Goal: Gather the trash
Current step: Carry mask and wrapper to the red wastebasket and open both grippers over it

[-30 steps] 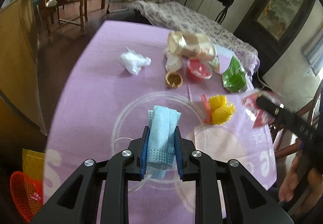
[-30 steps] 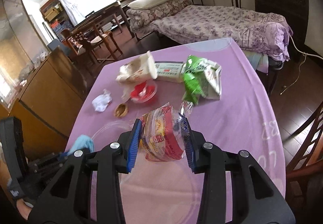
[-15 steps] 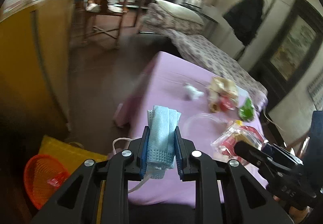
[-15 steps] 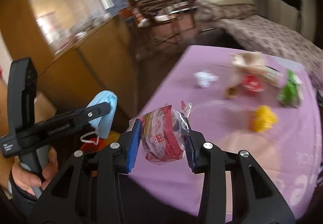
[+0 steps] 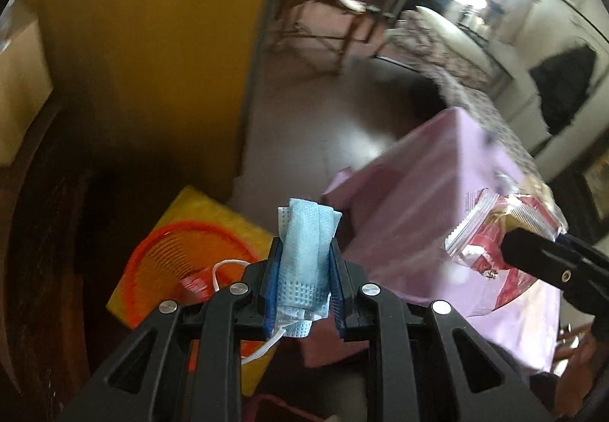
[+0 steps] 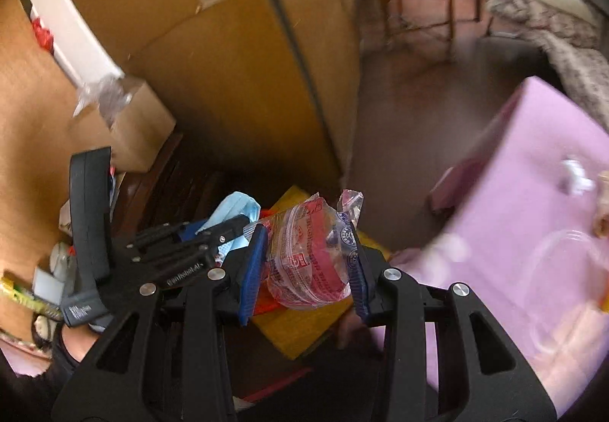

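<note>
We hold a soft, pleated blue mask [image 5: 304, 250] clamped in our left tool [image 5: 304, 262] and a crinkly clear-and-red wrapper [image 6: 308, 254] clamped in our right tool [image 6: 304, 262], both just above the ribbed orange bin [image 5: 171, 254] on the floor. Dropping remains; more litter seems to wait on the purple counter [image 6: 533, 193].

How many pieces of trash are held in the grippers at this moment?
2. A blue face mask is clamped in the left gripper, above the orange basket. A red-printed plastic wrapper is clamped in the right gripper.
</note>
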### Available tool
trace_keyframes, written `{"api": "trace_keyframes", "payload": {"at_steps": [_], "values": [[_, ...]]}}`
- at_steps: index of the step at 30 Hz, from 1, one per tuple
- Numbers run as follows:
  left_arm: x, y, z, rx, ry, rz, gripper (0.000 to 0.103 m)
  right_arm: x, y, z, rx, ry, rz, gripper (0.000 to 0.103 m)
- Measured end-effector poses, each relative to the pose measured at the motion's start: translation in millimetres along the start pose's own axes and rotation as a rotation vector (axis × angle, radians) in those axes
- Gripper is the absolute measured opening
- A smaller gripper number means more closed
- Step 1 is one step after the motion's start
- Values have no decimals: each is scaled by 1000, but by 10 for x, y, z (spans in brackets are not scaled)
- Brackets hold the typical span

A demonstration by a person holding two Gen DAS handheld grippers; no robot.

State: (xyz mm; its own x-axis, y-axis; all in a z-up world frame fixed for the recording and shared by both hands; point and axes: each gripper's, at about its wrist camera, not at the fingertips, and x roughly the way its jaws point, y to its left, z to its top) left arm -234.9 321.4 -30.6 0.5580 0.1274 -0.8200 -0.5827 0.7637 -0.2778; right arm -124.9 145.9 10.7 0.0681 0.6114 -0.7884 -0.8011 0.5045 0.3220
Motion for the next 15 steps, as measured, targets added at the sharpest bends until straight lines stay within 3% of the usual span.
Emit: {"api": "trace_keyframes", "payload": {"at_steps": [7, 15], "values": [[161, 790, -117, -111, 65, 82, 23, 779, 396, 41, 8, 191, 57, 40], [496, 1217, -314, -207, 165, 114, 23, 1366, 558, -23, 37, 286, 70, 40]]}}
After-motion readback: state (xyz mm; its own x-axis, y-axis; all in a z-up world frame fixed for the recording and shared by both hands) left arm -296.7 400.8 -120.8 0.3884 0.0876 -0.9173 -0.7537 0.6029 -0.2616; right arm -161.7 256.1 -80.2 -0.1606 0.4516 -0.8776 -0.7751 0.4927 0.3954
